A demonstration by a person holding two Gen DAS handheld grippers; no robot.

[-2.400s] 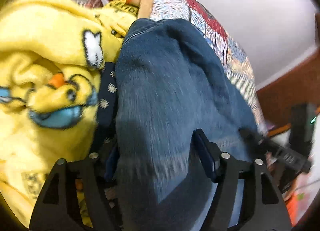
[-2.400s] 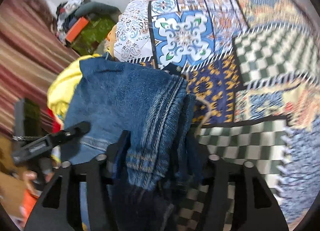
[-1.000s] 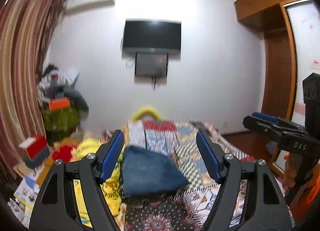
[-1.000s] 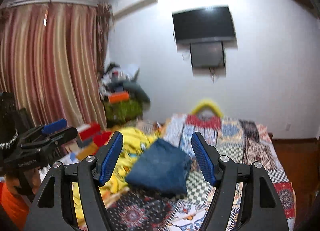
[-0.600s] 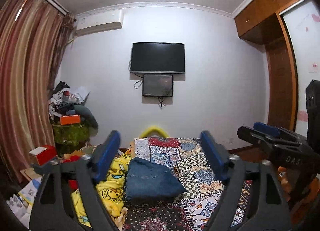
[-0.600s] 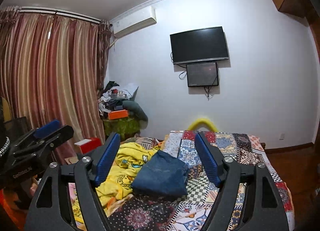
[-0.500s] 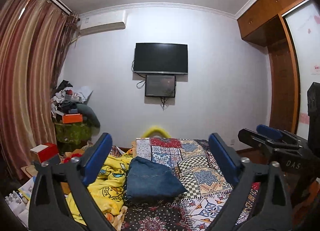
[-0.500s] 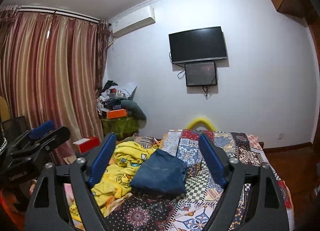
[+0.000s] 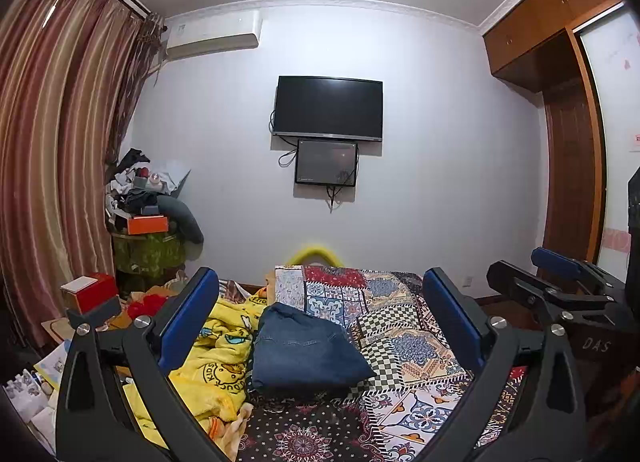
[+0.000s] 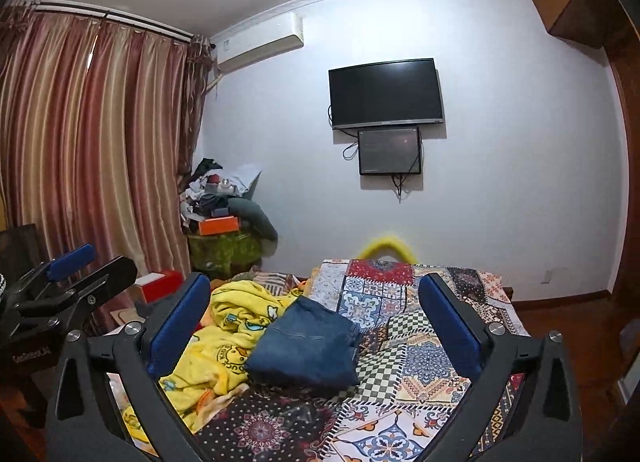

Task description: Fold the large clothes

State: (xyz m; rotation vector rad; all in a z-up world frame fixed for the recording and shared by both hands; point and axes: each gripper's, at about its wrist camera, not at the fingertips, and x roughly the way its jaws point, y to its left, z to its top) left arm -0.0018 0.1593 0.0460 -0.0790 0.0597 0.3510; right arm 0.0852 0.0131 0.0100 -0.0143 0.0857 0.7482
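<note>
Lying folded into a compact blue denim bundle [image 9: 306, 350] on the patchwork bed [image 9: 408, 338] beside a yellow blanket [image 9: 218, 358], the jeans sit apart from both wide-open, empty claws, left claw [image 9: 320, 326] and right claw [image 10: 316, 326].

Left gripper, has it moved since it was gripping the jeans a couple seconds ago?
Yes. The left gripper has let go and pulled back from the folded jeans on the patchwork bedspread; its jaws stand wide open.

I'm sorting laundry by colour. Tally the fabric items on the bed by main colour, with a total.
Blue: 1, the folded blue denim jeans
Yellow: 1, the crumpled yellow fleece blanket with cartoon ducks
Multicolour: 1, the patterned patchwork bedspread under both
Total: 3
</note>
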